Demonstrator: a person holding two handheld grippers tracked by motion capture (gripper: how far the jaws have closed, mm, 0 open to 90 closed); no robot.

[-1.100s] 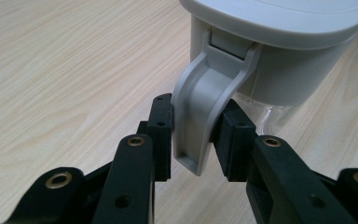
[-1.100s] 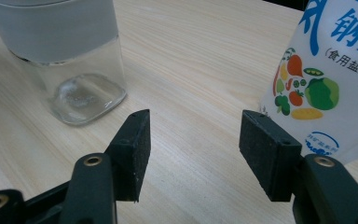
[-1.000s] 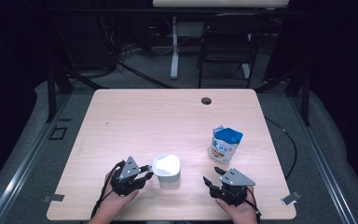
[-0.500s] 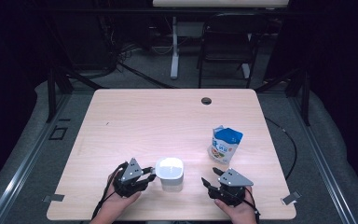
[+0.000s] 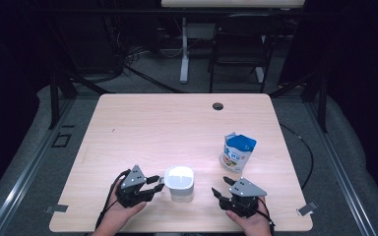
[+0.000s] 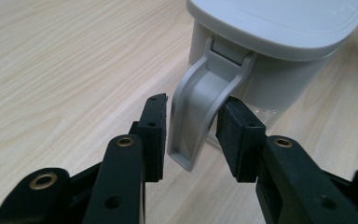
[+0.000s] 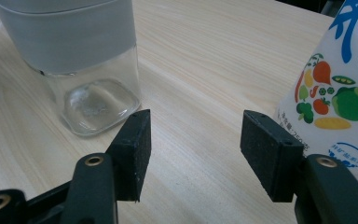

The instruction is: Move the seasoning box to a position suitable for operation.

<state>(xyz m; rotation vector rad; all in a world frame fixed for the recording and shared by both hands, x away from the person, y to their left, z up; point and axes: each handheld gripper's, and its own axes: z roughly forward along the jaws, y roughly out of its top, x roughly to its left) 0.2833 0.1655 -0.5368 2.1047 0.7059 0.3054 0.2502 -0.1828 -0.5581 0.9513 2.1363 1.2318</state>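
I see the white jar [image 5: 179, 183] at the table's [image 5: 177, 128] near edge, its latch handle [image 6: 198, 112] between my left gripper's [image 6: 191, 126] just-opened jaws, pads slightly clear; right gripper [image 7: 193, 140] open, empty.

jar [image 5: 179, 183] white lid, grey band, clear base | bag [image 5: 238, 153] blue-white, printed vegetables | table [image 5: 152, 128] pale wood grain | my gripper [image 6: 191, 133] pads black

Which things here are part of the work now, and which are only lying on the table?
In the work:
- white-lidded jar, its clasp handle between the left gripper pads, which have just been opening
- right gripper, open

Lying about:
- blue and white pouch
- table grommet hole
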